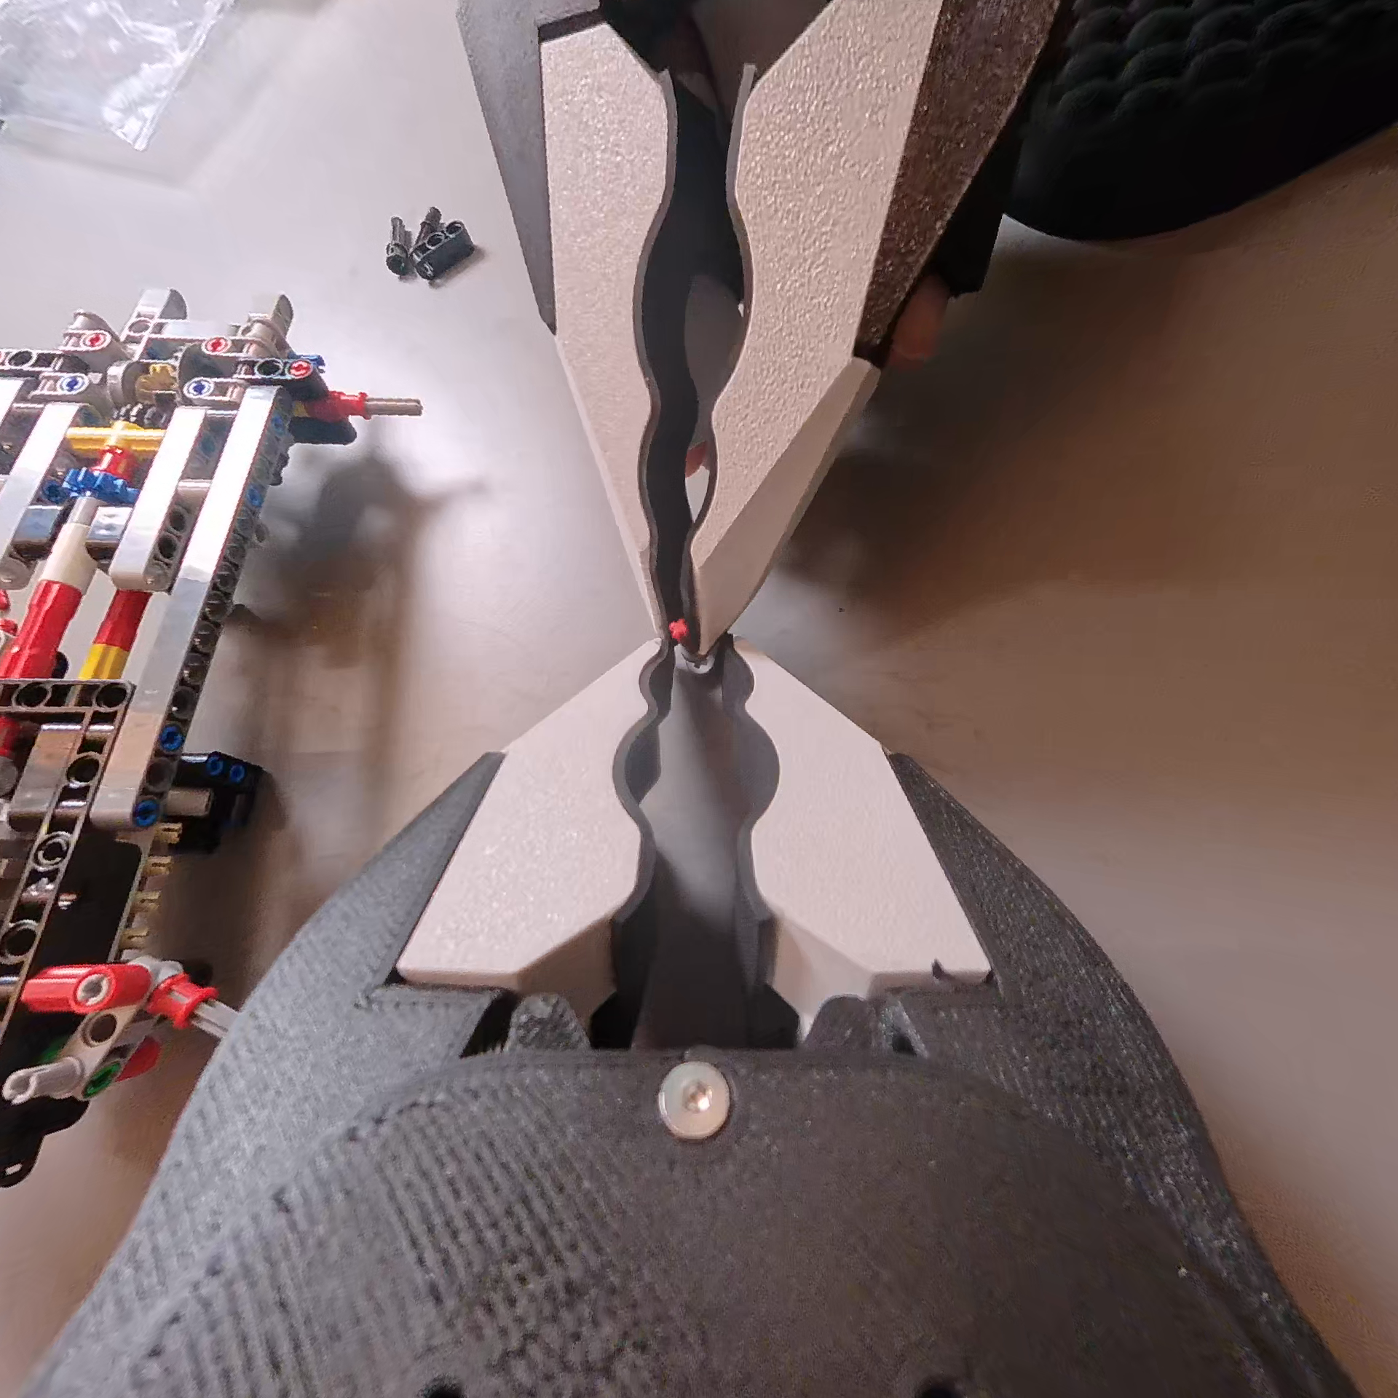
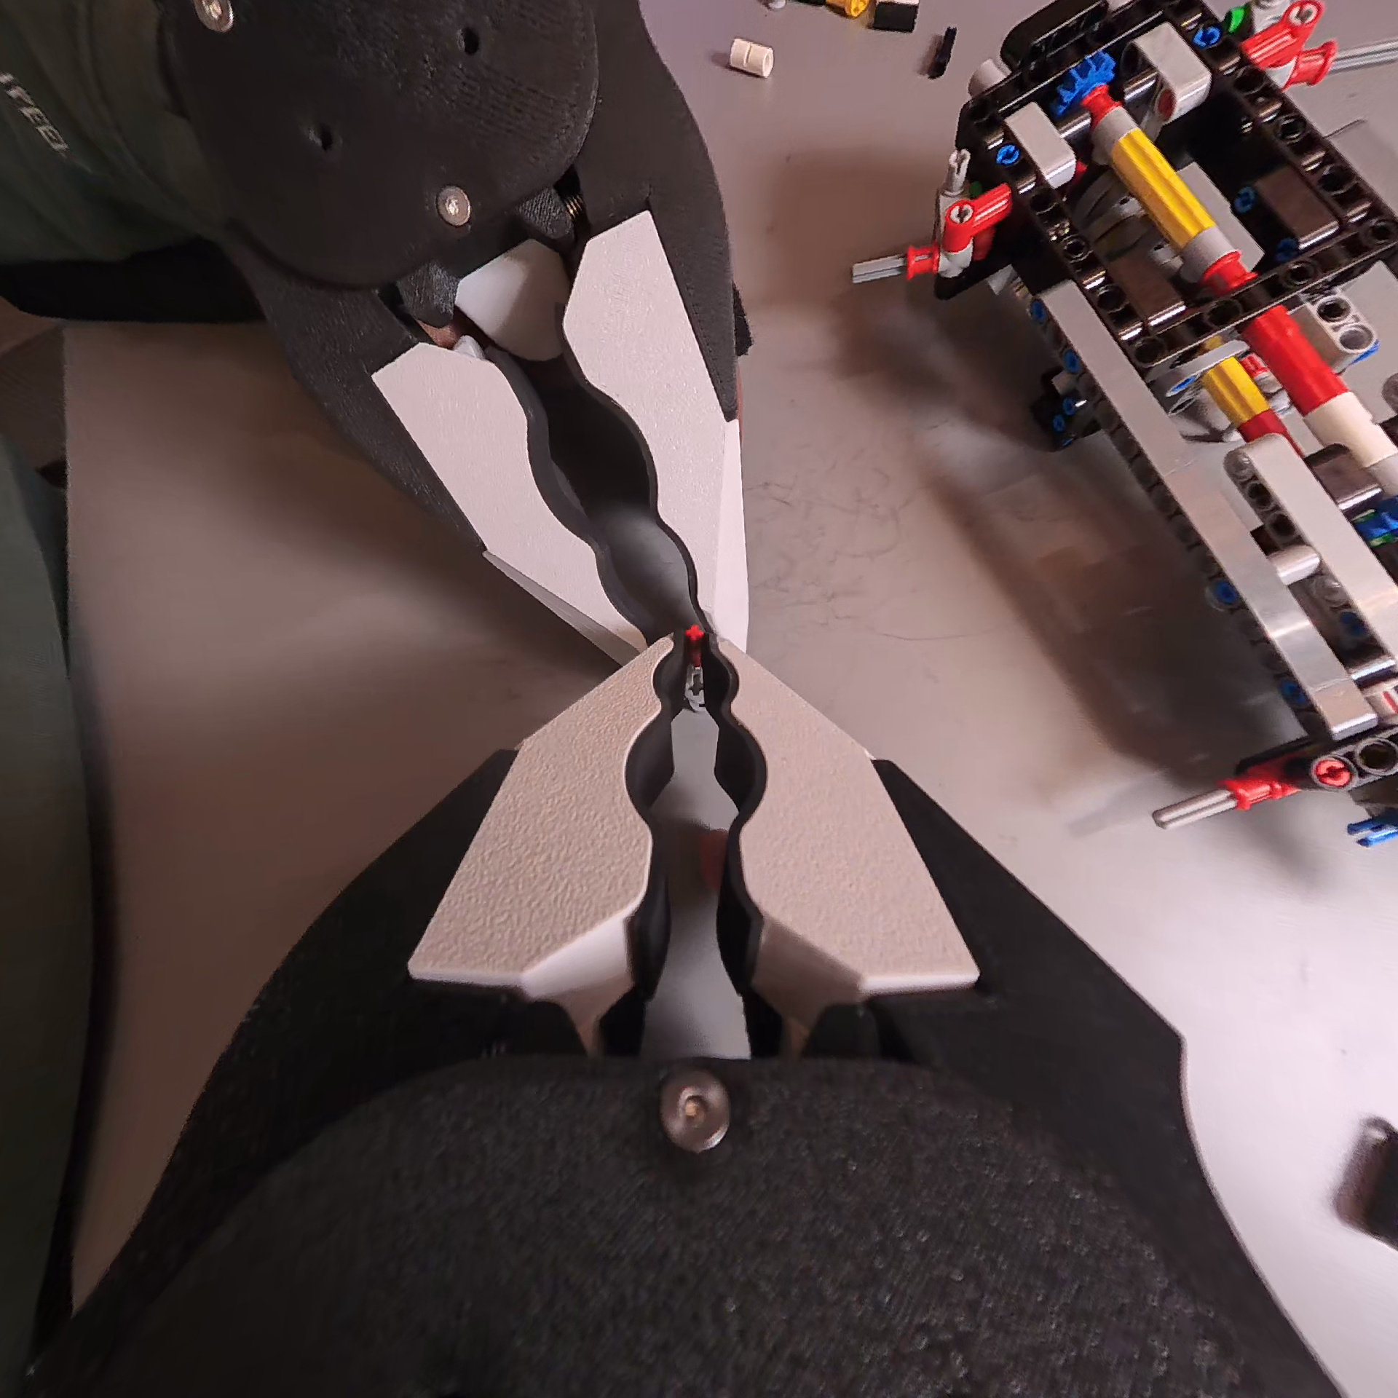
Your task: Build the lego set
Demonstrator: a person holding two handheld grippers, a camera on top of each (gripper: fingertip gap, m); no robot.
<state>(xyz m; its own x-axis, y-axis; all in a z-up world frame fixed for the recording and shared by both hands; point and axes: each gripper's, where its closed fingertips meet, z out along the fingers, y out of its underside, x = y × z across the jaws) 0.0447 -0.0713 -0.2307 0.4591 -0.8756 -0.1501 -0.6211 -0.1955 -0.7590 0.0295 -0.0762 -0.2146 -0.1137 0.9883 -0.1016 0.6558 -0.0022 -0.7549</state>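
My left gripper and right gripper meet tip to tip above the table. Both are shut on a tiny lego piece with a red end and a grey end. In the right wrist view the red end sits at the tips and the grey part lies between my right fingers. I cannot tell which part each gripper pinches. The right gripper comes in from above in the left wrist view; the left gripper comes in from the upper left in the right wrist view. The partly built lego model lies beside them.
Loose black pieces and a clear plastic bag lie beyond the model. A beige connector, a black piece and a dark object lie on the pale table. A gloved hand holds the right gripper. The tips of both grippers are at nearly the same place. Left tips and right tips are each some 25 cm from the beige connector.
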